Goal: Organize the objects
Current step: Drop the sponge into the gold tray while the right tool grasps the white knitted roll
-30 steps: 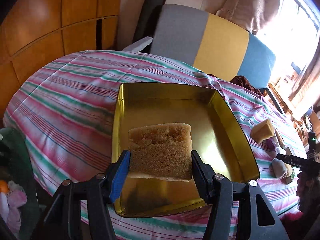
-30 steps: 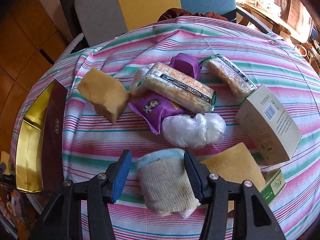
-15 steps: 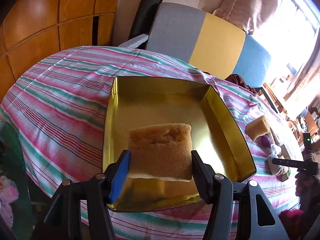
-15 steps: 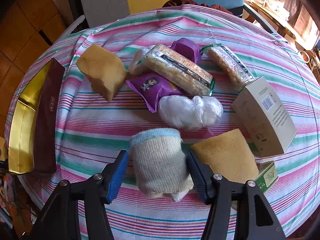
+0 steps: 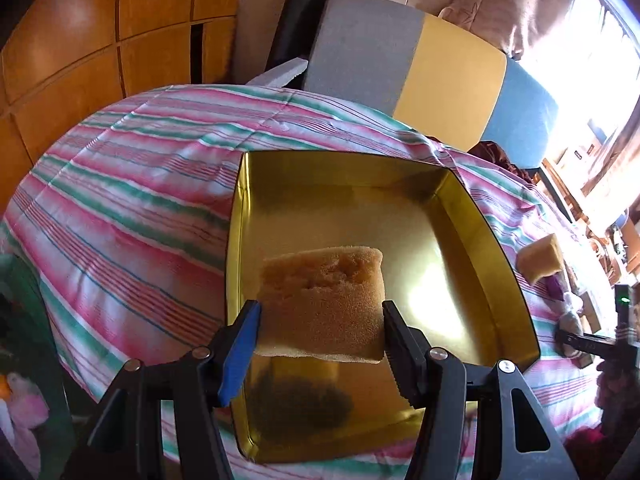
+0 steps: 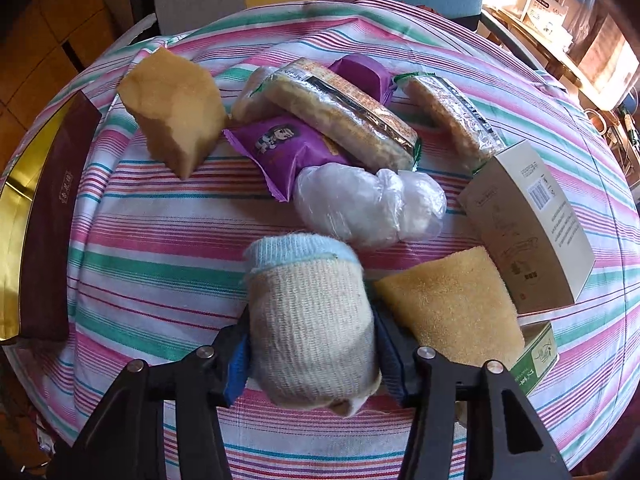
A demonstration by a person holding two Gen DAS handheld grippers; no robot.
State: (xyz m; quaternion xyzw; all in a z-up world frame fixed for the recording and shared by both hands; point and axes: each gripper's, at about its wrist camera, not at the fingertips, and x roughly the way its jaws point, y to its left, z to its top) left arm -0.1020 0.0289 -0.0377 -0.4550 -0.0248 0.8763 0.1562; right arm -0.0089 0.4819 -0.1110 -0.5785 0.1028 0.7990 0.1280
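My left gripper (image 5: 320, 312) is shut on a tan sponge (image 5: 320, 300) and holds it above the near part of the gold tin tray (image 5: 496, 240), which has nothing else in it. My right gripper (image 6: 312, 330) is shut on a rolled beige sock with a light blue cuff (image 6: 308, 312), lifted just off the striped tablecloth (image 6: 160, 248). The tray's edge also shows in the right wrist view (image 6: 16, 216), at the far left.
On the cloth lie a yellow sponge block (image 6: 176, 108), a flat sponge (image 6: 452, 300), purple snack packets (image 6: 284, 148), two cracker packs (image 6: 344, 108), a white plastic bundle (image 6: 368, 204), a white carton (image 6: 528, 220) and a green box (image 6: 536, 360). A chair (image 5: 400, 56) stands behind the table.
My left gripper has carried the sponge further over the tray. My right gripper has closed on the sock and lifted it a little off the cloth.
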